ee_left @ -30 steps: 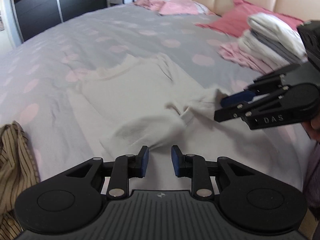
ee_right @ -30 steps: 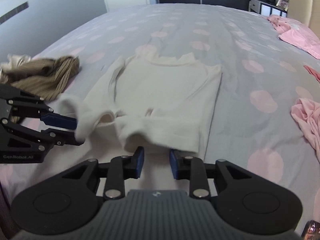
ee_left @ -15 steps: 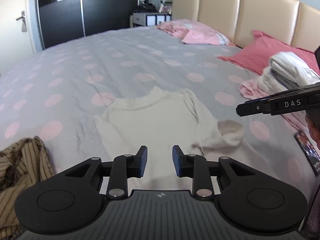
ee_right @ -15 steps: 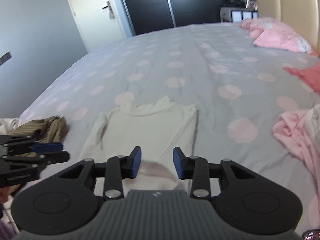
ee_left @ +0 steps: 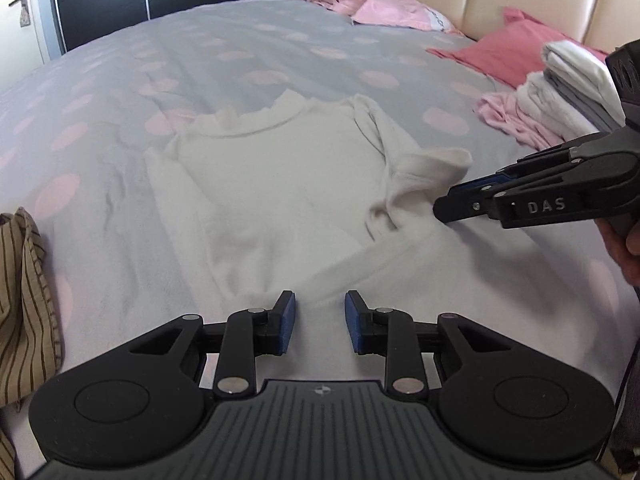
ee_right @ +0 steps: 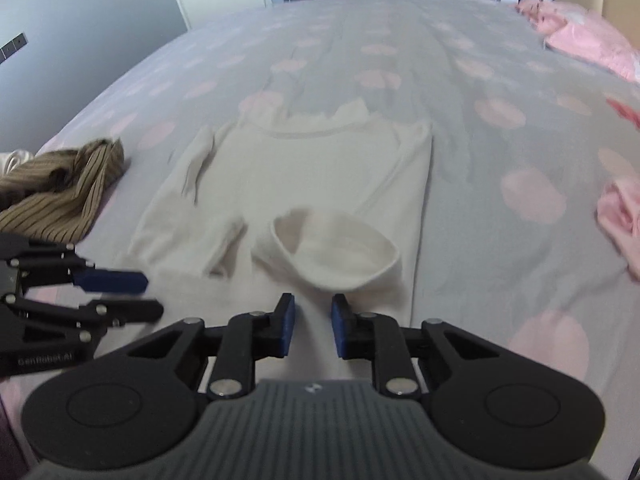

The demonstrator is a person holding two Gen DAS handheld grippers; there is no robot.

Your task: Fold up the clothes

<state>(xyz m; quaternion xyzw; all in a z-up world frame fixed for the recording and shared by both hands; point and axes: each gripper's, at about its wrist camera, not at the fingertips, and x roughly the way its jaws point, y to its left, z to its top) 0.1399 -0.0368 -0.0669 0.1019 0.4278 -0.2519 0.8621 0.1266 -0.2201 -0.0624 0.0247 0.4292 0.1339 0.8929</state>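
A white long-sleeved top lies flat on the grey bed with pink dots, collar away from me; it also shows in the right wrist view. One sleeve cuff is folded over the body near the hem. My left gripper is open and empty just above the hem; it also shows in the right wrist view. My right gripper is open and empty, close behind the folded cuff; in the left wrist view its tips sit beside the cuff.
A brown striped garment lies crumpled at the left. A stack of folded white and grey clothes and pink clothes sit at the right by a red pillow. More pink clothes lie near the headboard.
Both grippers let go of the top, pulled back and up, then came down toward it again. The sleeve cuff now rests folded over the body.
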